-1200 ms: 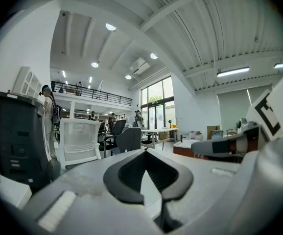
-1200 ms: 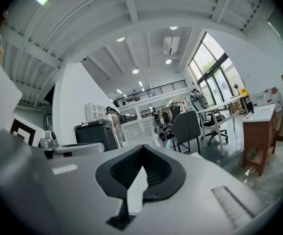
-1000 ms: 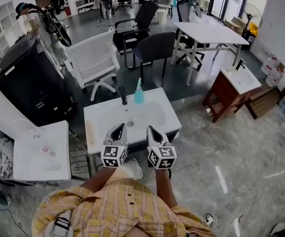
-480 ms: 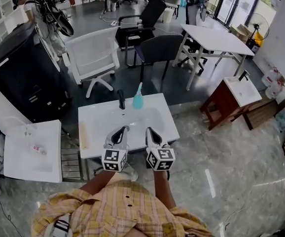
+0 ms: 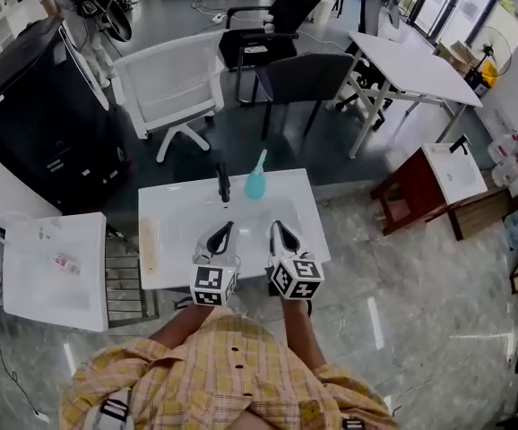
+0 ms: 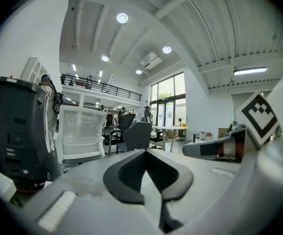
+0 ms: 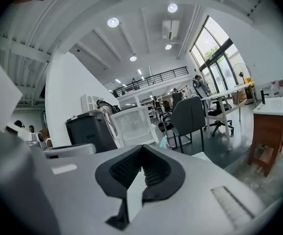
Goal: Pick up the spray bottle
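Teal spray bottle stands at far edge of white sink worktop, just right of black faucet. Left gripper and right gripper over near edge. Both jaws clenched, empty, apart from bottle.

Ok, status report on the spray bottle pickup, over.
Left gripper and right gripper shut, empty, over the front of the sink. Spray bottle standing at the back rim, untouched. Black faucet beside it, not between.
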The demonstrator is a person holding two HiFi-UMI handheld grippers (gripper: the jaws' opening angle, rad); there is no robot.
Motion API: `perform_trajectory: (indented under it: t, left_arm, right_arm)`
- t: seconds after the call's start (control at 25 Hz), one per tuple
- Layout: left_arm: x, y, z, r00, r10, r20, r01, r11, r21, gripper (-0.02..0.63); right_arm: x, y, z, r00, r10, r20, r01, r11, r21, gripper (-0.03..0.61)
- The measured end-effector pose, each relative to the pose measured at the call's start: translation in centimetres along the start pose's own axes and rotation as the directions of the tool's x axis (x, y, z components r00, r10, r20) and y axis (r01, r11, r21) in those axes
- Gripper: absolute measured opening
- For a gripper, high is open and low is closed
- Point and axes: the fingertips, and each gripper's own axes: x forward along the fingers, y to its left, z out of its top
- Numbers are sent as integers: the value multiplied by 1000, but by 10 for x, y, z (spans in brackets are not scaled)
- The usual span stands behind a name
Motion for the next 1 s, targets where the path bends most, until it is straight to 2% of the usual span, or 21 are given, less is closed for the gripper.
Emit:
perform_trajectory:
  t: [0.68, 1.0]
  left_arm:
    - [66, 49, -6, 999, 34, -30, -35, 999, -25, -2]
    - [86, 71, -16, 997, 43, -64, -46, 998, -50, -2]
  right_arm:
    - [104, -23, -5, 996, -37, -85, 30, 997, -77, -3]
    - [146, -33, -16, 991, -60, -123, 52, 997, -65, 14]
